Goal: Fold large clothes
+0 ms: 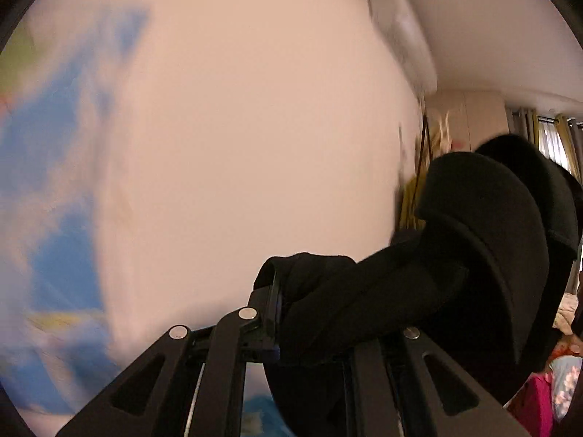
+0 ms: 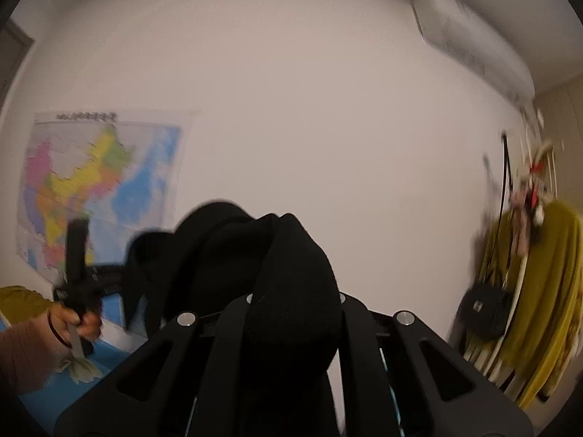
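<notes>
A black garment point(image 1: 455, 255) hangs in the air between both grippers. My left gripper point(image 1: 313, 313) is shut on one bunched edge of it, and the cloth runs up and right in thick folds. My right gripper point(image 2: 291, 313) is shut on another part of the black garment point(image 2: 262, 266), which drapes over the fingers and hides them. The left gripper also shows in the right wrist view point(image 2: 78, 276), held in a hand at the left, with the cloth stretched toward it. Both views point up at the wall.
A coloured wall map point(image 2: 98, 185) hangs at the left. An air conditioner point(image 2: 473, 43) sits high on the right. A coat rack with a mustard garment point(image 2: 546, 291) and a black bag point(image 2: 486, 311) stands at the right. A blue bedsheet point(image 2: 54, 389) lies low left.
</notes>
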